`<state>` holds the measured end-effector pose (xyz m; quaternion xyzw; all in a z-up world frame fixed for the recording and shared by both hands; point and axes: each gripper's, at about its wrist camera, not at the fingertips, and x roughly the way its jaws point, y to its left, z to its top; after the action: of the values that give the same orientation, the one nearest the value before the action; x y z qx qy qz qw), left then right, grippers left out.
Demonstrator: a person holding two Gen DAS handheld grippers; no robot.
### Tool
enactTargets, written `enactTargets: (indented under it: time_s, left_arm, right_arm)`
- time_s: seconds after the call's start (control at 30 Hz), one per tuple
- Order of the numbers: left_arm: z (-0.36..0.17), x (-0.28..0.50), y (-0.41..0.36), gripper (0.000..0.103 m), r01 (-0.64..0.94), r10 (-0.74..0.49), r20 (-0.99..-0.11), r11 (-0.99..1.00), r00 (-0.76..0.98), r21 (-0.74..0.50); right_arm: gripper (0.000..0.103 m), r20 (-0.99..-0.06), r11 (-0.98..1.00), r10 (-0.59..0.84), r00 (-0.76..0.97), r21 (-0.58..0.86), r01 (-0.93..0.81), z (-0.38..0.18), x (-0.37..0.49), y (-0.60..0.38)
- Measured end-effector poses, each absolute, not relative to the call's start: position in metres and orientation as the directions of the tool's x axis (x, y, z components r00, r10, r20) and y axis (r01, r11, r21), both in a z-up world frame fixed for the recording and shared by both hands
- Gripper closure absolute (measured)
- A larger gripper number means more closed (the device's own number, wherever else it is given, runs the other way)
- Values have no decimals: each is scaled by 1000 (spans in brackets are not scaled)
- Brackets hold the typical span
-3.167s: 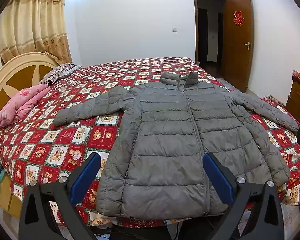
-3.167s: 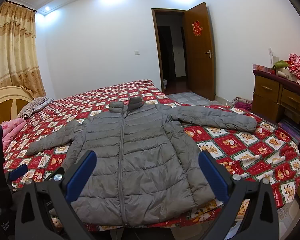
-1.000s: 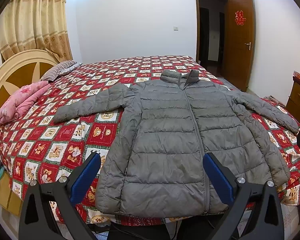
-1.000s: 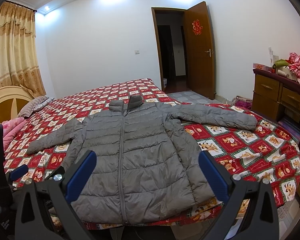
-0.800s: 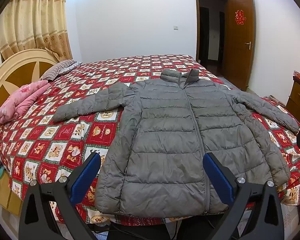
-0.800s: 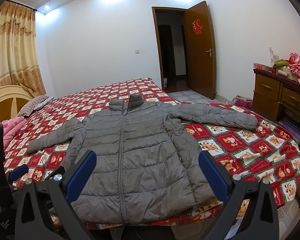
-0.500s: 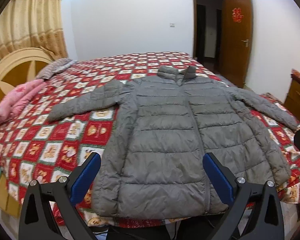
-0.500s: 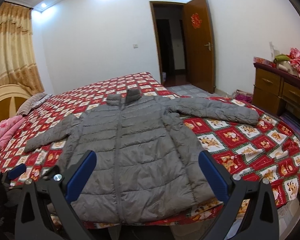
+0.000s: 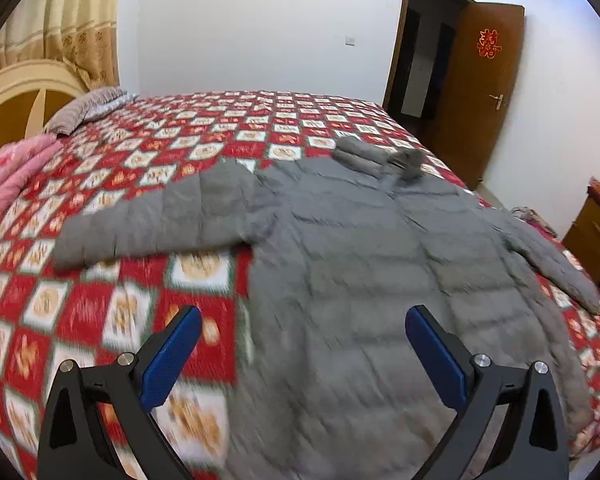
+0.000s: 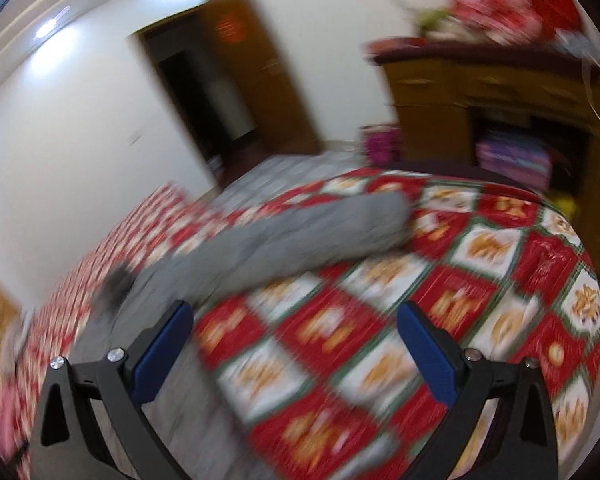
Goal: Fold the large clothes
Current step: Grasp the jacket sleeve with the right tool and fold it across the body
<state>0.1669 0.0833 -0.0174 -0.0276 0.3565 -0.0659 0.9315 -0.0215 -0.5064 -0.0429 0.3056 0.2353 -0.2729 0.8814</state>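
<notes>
A grey puffer jacket (image 9: 364,272) lies flat and face up on the bed, sleeves spread to both sides, collar at the far end. My left gripper (image 9: 303,340) is open and empty above the jacket's lower left side, near its left sleeve (image 9: 156,228). My right gripper (image 10: 294,338) is open and empty above the quilt, just short of the jacket's right sleeve (image 10: 300,236), which stretches toward the bed's right edge. The right wrist view is blurred by motion.
The bed has a red and white checked quilt (image 9: 112,312). A pink folded blanket (image 9: 8,176) and a striped pillow (image 9: 88,108) lie by the headboard at left. A wooden dresser (image 10: 500,92) stands right of the bed. An open door (image 9: 484,84) is behind.
Both grippers have moved forward over the bed. The left now hangs over the jacket's lower left. The right has swung right and tilted toward the right sleeve. Both stay open.
</notes>
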Motion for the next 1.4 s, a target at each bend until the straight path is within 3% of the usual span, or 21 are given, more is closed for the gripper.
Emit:
enactTargets:
  time_s: [0.27, 0.47, 0.63, 0.73, 0.83, 0.97, 1.07, 1.23, 1.4]
  left_arm:
    - [-33, 260, 106, 1, 26, -54, -645, 998, 763, -53]
    - [-74, 293, 113, 1, -20, -44, -668, 996, 743, -88]
    - [-111, 293, 107, 1, -36, -19, -698, 997, 715, -65]
    - [-130, 292, 104, 1, -55, 18, -720, 998, 694, -28]
    - [-128, 291, 106, 1, -51, 5, -716, 998, 698, -42]
    - [-119, 289, 113, 1, -24, -21, -710, 998, 704, -53]
    - [-97, 280, 129, 1, -39, 18, -656, 999, 755, -17]
    - [-81, 267, 171, 1, -104, 106, -587, 994, 803, 38]
    - [-103, 262, 214, 1, -199, 144, -614, 980, 776, -22]
  right_arm:
    - [19, -716, 355, -307, 627, 525, 774, -122, 33, -641]
    - [26, -738, 349, -372, 563, 451, 821, -139, 66, -644]
    - [75, -779, 441, -419, 466, 275, 855, -138, 90, -642]
    - [85, -793, 477, -419, 443, 223, 850, -135, 94, -643]
    - [89, -773, 517, -459, 438, 168, 839, -111, 99, -633]
    - [89, -668, 640, -528, 524, 93, 763, -48, 116, -593]
    - [90, -593, 749, -528, 607, 11, 662, 4, 136, -542]
    - [90, -530, 881, -427, 733, -60, 470, 60, 173, -442]
    - [90, -532, 961, -277, 800, -143, 238, 69, 212, -330]
